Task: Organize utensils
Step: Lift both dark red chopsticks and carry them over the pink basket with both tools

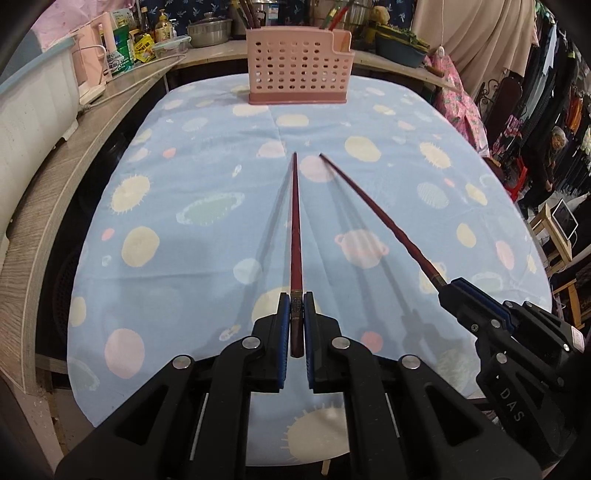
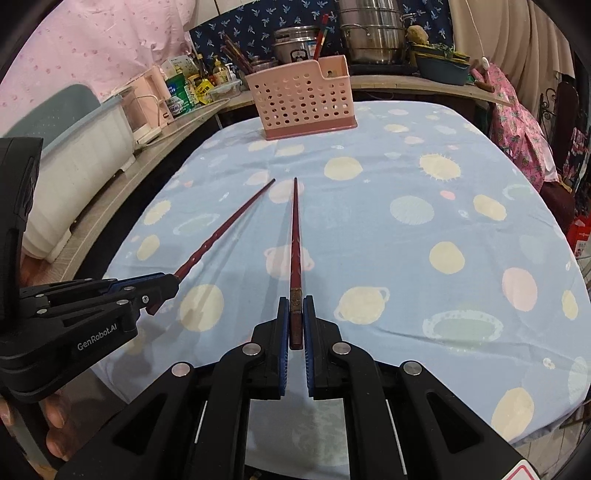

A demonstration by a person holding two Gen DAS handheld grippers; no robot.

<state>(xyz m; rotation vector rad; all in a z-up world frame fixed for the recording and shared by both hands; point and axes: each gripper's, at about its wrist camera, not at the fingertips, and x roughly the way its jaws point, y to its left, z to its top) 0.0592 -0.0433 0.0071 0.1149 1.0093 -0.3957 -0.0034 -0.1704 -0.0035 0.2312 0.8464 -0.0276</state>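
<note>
My left gripper (image 1: 296,301) is shut on the thick end of a dark red chopstick (image 1: 295,229) that points forward above the table. My right gripper (image 2: 296,303) is shut on a second dark red chopstick (image 2: 294,236), held the same way. Each gripper shows in the other's view: the right one (image 1: 448,286) with its chopstick (image 1: 376,214), the left one (image 2: 173,278) with its chopstick (image 2: 225,225). The two tips lie close together. A pink perforated utensil holder (image 1: 299,70) stands at the table's far end, also in the right wrist view (image 2: 301,99), with several utensils in it.
The table has a blue spotted cloth (image 1: 207,177). A wooden counter (image 1: 55,177) runs along the left with a white bin (image 1: 33,122), bottles and packets (image 1: 136,44). Metal pots (image 2: 369,33) stand behind the holder. Clothes racks and a person (image 1: 554,155) are at the right.
</note>
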